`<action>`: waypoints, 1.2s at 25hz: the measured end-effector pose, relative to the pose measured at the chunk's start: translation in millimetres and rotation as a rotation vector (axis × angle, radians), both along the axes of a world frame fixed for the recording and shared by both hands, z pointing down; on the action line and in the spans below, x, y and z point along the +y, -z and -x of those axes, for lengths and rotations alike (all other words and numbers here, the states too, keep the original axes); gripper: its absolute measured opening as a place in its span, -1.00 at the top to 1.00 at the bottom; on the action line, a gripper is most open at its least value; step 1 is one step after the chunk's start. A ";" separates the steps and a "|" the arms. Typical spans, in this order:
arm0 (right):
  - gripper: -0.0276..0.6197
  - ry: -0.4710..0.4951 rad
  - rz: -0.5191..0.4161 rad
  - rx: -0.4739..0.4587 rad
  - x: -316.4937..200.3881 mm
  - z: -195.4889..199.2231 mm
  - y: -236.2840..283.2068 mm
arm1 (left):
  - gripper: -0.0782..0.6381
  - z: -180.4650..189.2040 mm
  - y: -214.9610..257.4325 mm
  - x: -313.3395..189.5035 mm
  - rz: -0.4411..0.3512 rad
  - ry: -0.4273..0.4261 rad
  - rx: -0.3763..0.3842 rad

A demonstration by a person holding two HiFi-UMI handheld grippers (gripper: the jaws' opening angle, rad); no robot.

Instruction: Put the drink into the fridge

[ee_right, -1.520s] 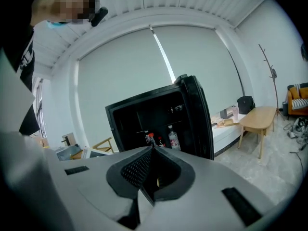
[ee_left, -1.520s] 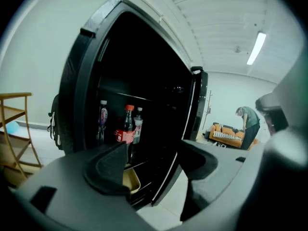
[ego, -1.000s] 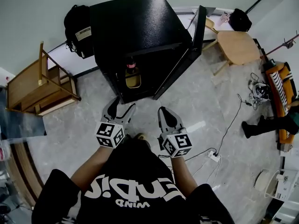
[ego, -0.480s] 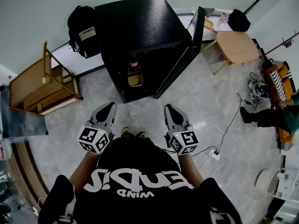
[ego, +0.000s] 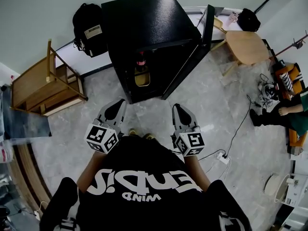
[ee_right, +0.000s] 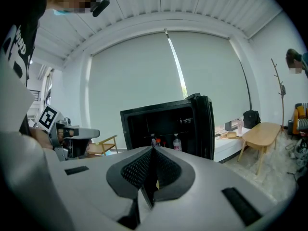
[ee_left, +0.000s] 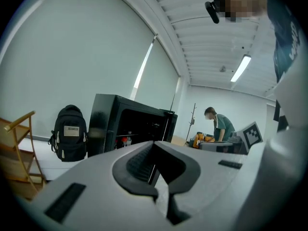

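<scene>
The black fridge stands with its door swung open to the right. On a shelf inside stands a drink bottle with a red cap, above a yellow item. My left gripper is shut and empty, held low in front of the fridge, close to my body. My right gripper is beside it, also shut and empty. In the left gripper view the shut jaws point at the fridge. In the right gripper view the gripper faces the fridge, where bottles stand inside.
A black backpack leans on the wall left of the fridge. A wooden chair stands at the left, a round wooden table at the right. A cable and power strip lie on the floor. A person sits at the far right.
The left gripper's jaws went from open to shut with nothing in them. Both grippers stayed low in front of the fridge, drawn slightly back toward my body.
</scene>
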State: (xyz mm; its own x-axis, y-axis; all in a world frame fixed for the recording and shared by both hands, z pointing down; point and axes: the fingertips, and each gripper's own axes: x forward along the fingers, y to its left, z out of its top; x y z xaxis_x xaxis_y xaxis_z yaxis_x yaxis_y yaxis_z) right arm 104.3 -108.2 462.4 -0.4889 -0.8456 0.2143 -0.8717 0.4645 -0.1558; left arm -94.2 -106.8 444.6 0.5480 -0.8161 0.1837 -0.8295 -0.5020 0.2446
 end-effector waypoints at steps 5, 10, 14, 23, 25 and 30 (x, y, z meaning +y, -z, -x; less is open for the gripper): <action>0.84 -0.013 -0.012 -0.017 -3.8 3.1 -3.1 | 0.76 -7.0 -7.3 -7.3 -0.007 -0.006 -0.004; 0.84 -0.018 -0.010 -0.025 -5.5 3.7 -2.5 | 0.76 -11.0 -11.9 -7.5 -0.012 -0.018 -0.025; 0.84 -0.021 -0.013 -0.020 -7.6 -0.5 -2.4 | 0.76 -7.9 -15.4 -8.3 -0.015 0.000 -0.029; 0.84 -0.048 -0.017 -0.021 -14.0 -12.7 0.1 | 0.76 5.6 -14.3 -12.1 -0.020 0.043 -0.031; 0.84 -0.050 -0.018 -0.020 -15.4 -12.9 0.8 | 0.76 7.8 -13.2 -13.5 -0.022 0.047 -0.034; 0.84 -0.053 -0.018 -0.021 -16.4 -14.4 0.0 | 0.76 9.3 -15.2 -14.4 -0.013 0.056 -0.034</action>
State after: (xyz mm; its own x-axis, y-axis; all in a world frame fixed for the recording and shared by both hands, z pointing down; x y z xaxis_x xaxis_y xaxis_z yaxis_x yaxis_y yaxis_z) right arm 118.7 -124.5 462.5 -0.4476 -0.8740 0.1892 -0.8918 0.4208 -0.1663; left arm -103.5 -121.2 459.9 0.4948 -0.8479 0.1905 -0.8643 -0.4574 0.2090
